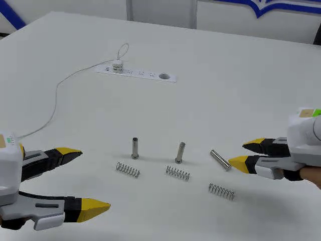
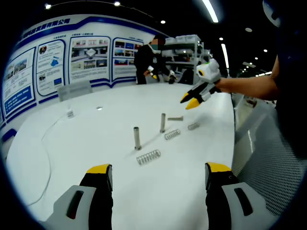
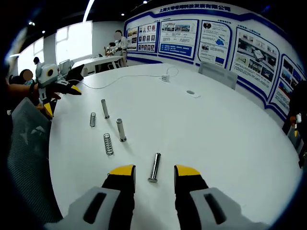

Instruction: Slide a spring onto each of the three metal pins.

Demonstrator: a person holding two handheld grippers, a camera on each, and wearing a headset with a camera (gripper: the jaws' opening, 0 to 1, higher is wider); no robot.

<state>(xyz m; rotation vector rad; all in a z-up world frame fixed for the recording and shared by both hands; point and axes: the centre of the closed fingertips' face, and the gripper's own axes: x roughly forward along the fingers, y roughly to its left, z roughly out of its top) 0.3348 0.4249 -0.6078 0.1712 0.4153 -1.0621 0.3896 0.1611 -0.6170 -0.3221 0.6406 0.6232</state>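
Note:
Two metal pins stand upright on the white table, one at the left (image 1: 135,148) and one in the middle (image 1: 180,152). A third pin (image 1: 220,159) lies flat at the right. In front of each pin lies a spring: left (image 1: 128,169), middle (image 1: 177,173), right (image 1: 221,191). My right gripper (image 1: 242,153) is open, its yellow tips just right of the lying pin (image 3: 154,167), which sits between the tips without touching them. My left gripper (image 1: 88,179) is open wide, well left of the left spring (image 2: 148,156) and holding nothing.
A white socket strip (image 1: 135,73) with a plug and a thin cable (image 1: 55,95) lies far back on the table. Wall display boards and several people at another table stand in the background of the gripper views.

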